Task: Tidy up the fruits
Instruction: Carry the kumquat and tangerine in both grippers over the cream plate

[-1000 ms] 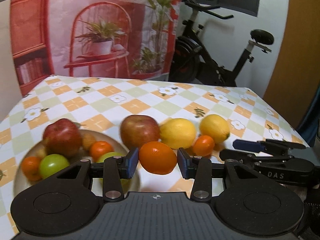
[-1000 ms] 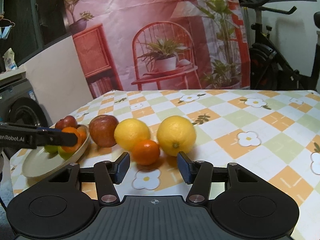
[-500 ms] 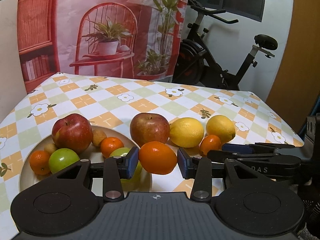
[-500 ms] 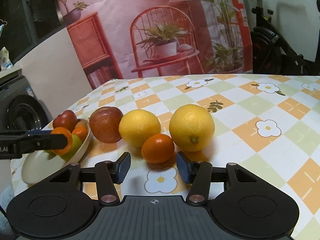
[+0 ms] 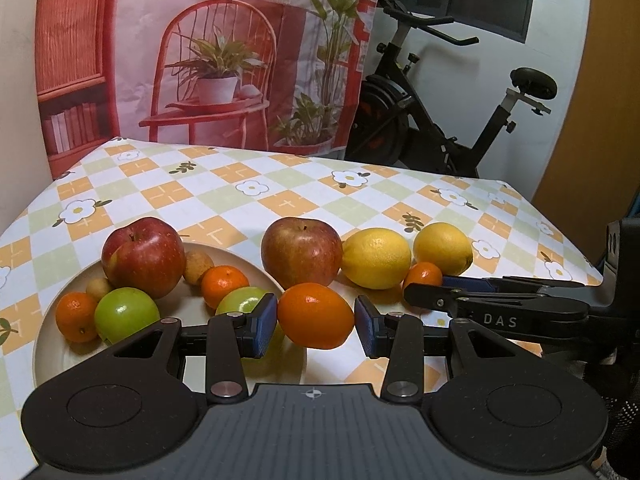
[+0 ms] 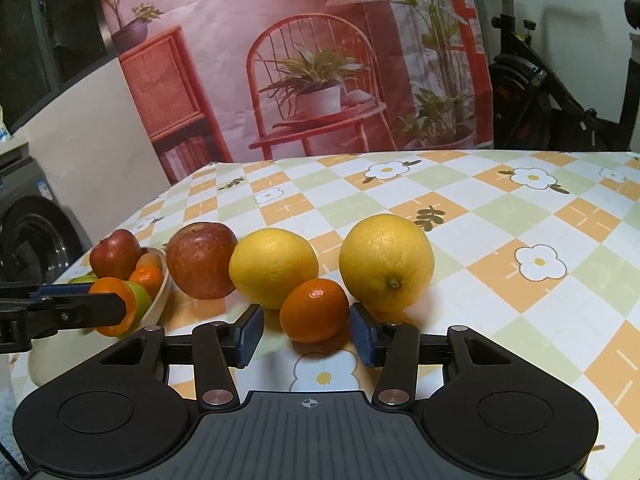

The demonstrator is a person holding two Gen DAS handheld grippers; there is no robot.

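My left gripper [image 5: 316, 317] is shut on an orange [image 5: 315, 316] and holds it above the near right rim of the cream plate [image 5: 52, 354]. The plate holds a red apple [image 5: 140, 256], green apples, small oranges and small brown fruits. On the cloth stand a second red apple [image 5: 301, 251], two lemons [image 5: 376, 258] and a small orange [image 5: 423, 275]. My right gripper [image 6: 306, 330] is open, its pads either side of that small orange [image 6: 314, 310], in front of the lemons [image 6: 386, 262]. The left gripper with its orange [image 6: 110, 306] shows at the left.
The table has a checked flower cloth [image 5: 280, 196]. Its right edge is near the right gripper body [image 5: 520, 316]. A printed backdrop [image 5: 200, 52] and an exercise bike [image 5: 440, 112] stand behind the table. The plate's wall [image 6: 158, 308] lies left of the apple [image 6: 200, 266].
My left gripper has carried the orange left, towards the plate. My right gripper has moved forward and lower, so the small orange now sits between its open pads.
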